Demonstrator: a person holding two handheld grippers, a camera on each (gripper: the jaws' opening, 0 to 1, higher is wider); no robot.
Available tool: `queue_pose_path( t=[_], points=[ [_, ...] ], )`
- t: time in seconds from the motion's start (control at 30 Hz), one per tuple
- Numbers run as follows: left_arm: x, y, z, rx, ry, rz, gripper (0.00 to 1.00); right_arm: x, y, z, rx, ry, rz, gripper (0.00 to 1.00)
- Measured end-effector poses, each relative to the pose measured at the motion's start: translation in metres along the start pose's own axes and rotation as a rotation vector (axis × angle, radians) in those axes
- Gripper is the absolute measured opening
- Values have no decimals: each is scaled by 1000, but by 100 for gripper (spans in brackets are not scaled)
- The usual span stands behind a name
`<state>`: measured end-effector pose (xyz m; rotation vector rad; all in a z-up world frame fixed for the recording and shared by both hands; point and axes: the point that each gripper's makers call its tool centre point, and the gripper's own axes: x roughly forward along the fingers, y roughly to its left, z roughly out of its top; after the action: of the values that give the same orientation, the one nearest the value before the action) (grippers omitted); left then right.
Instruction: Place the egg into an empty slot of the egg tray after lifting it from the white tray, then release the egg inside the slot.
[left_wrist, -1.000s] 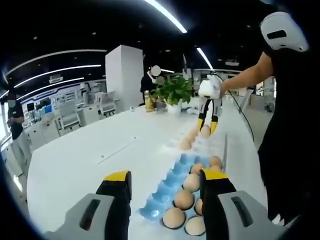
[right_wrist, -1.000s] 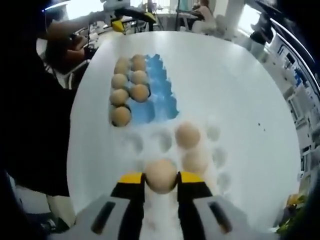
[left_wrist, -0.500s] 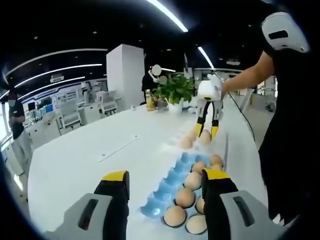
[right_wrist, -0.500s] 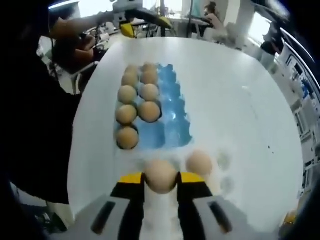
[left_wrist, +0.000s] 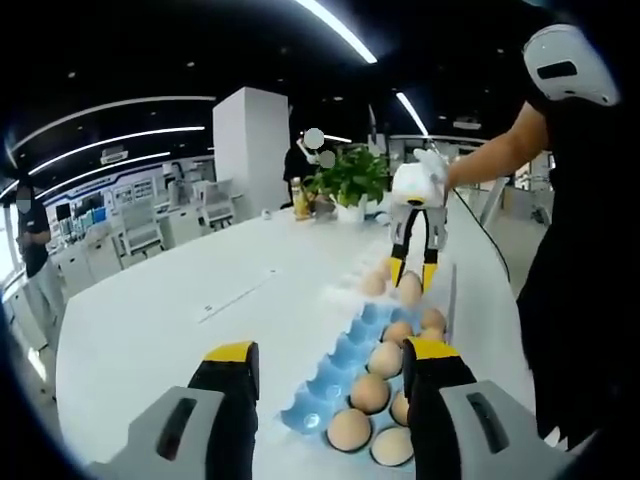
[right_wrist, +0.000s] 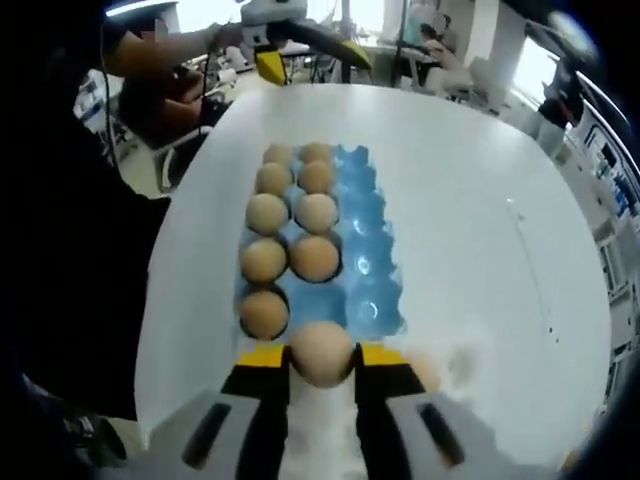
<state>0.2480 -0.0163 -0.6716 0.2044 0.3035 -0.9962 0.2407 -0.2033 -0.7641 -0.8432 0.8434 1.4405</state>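
Note:
My right gripper (right_wrist: 322, 357) is shut on a tan egg (right_wrist: 322, 352), held just above the near end of the blue egg tray (right_wrist: 365, 270). Several eggs fill the tray's left two rows; its right row is bare. One egg (right_wrist: 425, 372) lies in the white tray (right_wrist: 470, 365) beside my right finger. In the left gripper view my left gripper (left_wrist: 330, 360) stands open over the blue egg tray (left_wrist: 330, 375), holding nothing. Farther off, the right gripper (left_wrist: 411, 275) hangs with its egg (left_wrist: 410, 289) over the tray's far end.
The trays sit on a long white table (left_wrist: 160, 310). A potted plant (left_wrist: 348, 182) stands at its far end. A person's arm (left_wrist: 490, 150) holds the right gripper. Other people stand among desks in the background.
The right gripper has carried its egg from above the white tray to the near end of the blue tray. The left gripper has stayed put and open.

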Motion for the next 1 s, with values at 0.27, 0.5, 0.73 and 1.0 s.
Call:
queue_pose_path(
  t=[0.27,0.5,0.73,1.0],
  points=[
    [1,-1,0,3,4,-5,59,11,3,10,-24,-5,19,24],
    [0,0,1,5,4,-4,59,22,2,12,-32,5,35,24],
    [0,0,1,4,2,-1,59,30,0,11,-43,21,44,24],
    [2,0,2,1,0,-3,59,34,-1,8,-49,34,55,24]
  ],
)
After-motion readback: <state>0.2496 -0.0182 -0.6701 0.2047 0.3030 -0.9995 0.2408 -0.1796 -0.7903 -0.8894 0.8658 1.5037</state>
